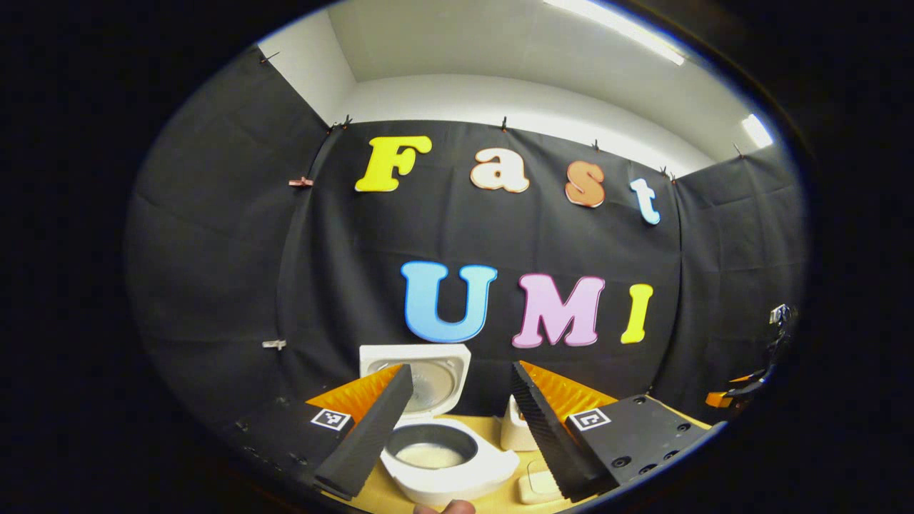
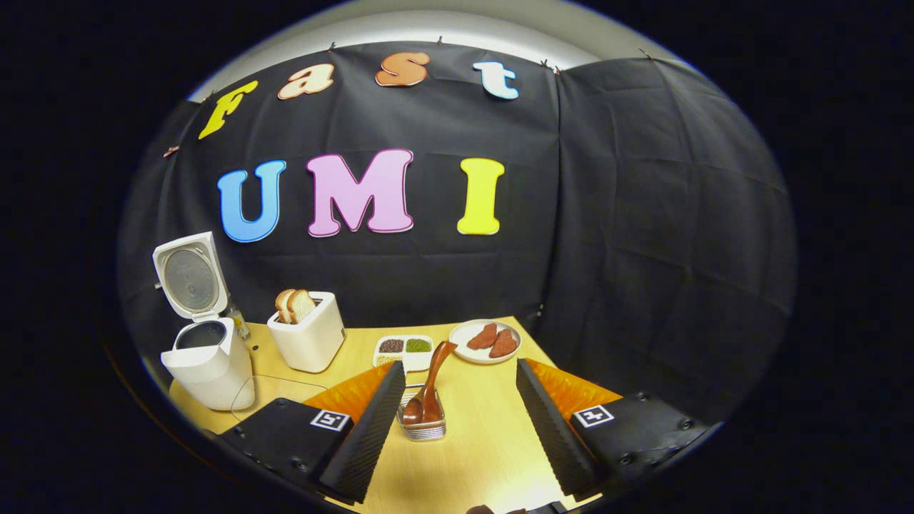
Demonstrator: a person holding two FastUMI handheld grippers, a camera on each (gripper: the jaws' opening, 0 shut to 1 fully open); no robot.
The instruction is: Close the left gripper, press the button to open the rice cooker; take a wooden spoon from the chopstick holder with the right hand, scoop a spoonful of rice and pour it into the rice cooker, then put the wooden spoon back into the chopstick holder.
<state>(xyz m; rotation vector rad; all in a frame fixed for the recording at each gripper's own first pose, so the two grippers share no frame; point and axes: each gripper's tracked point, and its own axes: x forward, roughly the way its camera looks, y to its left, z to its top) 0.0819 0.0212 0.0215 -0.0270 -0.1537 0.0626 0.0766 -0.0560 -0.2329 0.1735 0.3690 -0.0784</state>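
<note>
Left gripper (image 1: 460, 435): fingers spread apart, holding nothing, above the cooker.
Right gripper (image 2: 460, 435): fingers spread, empty, just before the holder.
Cooker (image 2: 207, 360): lid up, at the tabletop's (image 2: 485, 442) left end; pale rice in its pot.
Spoon (image 2: 430, 382): leaning in the holder (image 2: 423, 422).
Toaster (image 2: 308, 335): beside the cooker, bread in it.
Grain tray (image 2: 403, 348): behind the holder.
Plate (image 2: 485, 340): right of the tray.

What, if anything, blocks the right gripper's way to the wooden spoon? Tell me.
Nothing visible does. The right gripper is open, and the wooden spoon stands in the chopstick holder right ahead between its fingers, with bare table around it. The toaster and plate sit farther back.
</note>
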